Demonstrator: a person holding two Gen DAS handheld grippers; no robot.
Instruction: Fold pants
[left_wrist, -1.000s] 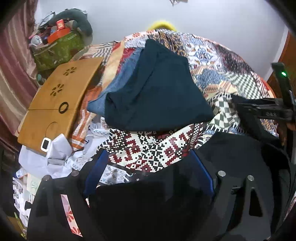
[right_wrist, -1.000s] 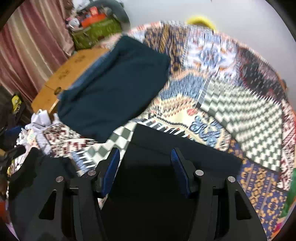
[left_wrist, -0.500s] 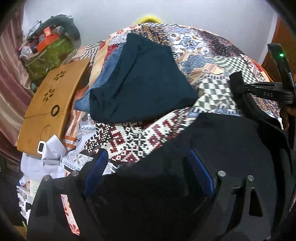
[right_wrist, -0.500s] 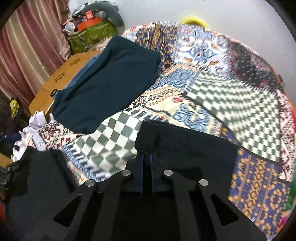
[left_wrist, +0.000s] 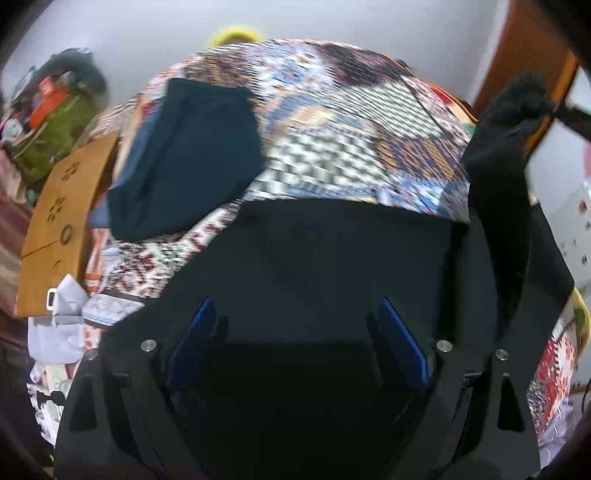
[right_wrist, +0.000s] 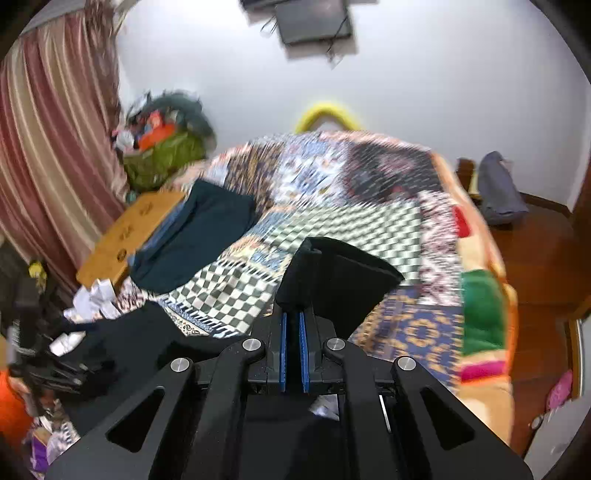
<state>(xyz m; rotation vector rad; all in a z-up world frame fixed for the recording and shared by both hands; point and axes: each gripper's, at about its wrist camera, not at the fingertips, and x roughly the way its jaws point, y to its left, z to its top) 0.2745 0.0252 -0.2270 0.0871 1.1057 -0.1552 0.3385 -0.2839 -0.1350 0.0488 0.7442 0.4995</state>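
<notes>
The black pants (left_wrist: 332, 258) lie on the patchwork bed cover, spread under my left gripper (left_wrist: 295, 332). Its blue-padded jaws stand wide apart above the cloth and hold nothing. My right gripper (right_wrist: 291, 332) is shut on one end of the black pants (right_wrist: 343, 273) and holds that end lifted above the bed. In the left wrist view the lifted end (left_wrist: 502, 155) hangs at the right.
A folded dark teal garment (left_wrist: 184, 162) lies on the bed's left, also seen in the right wrist view (right_wrist: 199, 236). A wooden lap table (left_wrist: 62, 221) sits left of it. A green bag (right_wrist: 162, 158) stands by the curtain. Crumpled paper (right_wrist: 92, 295) lies at the bed's edge.
My right gripper closed on the end of the black pants and has lifted it up off the bed. My left gripper stayed open and moved forward over the pants.
</notes>
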